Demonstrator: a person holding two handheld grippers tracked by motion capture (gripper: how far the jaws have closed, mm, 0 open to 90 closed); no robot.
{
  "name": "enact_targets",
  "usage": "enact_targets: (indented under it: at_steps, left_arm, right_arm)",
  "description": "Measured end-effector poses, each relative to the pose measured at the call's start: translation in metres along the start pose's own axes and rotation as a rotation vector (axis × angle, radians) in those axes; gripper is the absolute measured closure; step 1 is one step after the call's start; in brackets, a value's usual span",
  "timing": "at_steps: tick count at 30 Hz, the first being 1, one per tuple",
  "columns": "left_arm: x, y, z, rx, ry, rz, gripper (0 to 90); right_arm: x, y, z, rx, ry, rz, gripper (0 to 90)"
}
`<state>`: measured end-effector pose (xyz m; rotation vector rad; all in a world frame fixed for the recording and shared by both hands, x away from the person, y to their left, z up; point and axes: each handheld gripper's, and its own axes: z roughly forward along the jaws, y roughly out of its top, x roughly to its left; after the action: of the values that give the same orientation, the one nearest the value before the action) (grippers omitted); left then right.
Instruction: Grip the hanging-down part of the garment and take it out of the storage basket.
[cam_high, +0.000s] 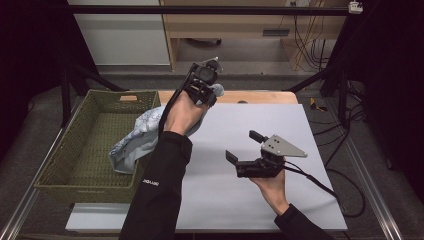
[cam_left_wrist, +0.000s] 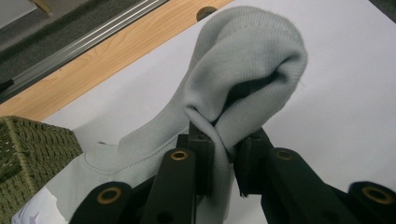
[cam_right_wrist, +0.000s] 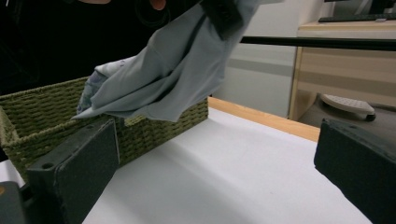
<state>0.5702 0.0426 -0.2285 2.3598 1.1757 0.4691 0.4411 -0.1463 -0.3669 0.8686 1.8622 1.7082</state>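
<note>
White tabletop (cam_high: 250, 200): my left gripper (cam_high: 204, 90) pinches grey garment (cam_high: 135, 140) at eleven o'clock; right gripper (cam_high: 245, 147) gapes empty. Thin pinch risks slipping outside basket (cam_high: 75, 150).

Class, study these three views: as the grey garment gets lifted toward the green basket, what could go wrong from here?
The left tool pinches only a small fold of the grey garment, so it might slip free. The hanging cloth drapes over the basket rim and could snag or end up outside it. The open right tool gives no support.
</note>
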Motion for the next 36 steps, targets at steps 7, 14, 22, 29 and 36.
enact_targets:
  at_steps: [7, 14, 22, 29, 36]
  left_arm:
    - [0.001, -0.001, -0.005, -0.003, 0.004, -0.001, 77.8]
    - [0.002, 0.000, -0.007, -0.008, 0.005, -0.003, 77.8]
    - [0.001, 0.000, -0.007, -0.007, 0.011, 0.003, 77.8]
    - [0.003, -0.001, -0.010, -0.010, 0.005, 0.002, 77.7]
    - [0.003, -0.001, -0.010, -0.008, 0.007, 0.007, 77.8]
  right_arm:
    - [0.007, 0.001, 0.016, 0.013, 0.016, -0.014, 0.5]
    - [0.009, -0.001, 0.031, 0.029, 0.025, -0.002, 0.7]
    - [0.015, -0.008, 0.056, 0.041, 0.040, 0.000, 1.2]
    - [0.021, -0.010, 0.076, 0.047, 0.030, -0.023, 1.7]
    - [0.027, -0.007, 0.092, 0.050, 0.023, -0.036, 1.9]
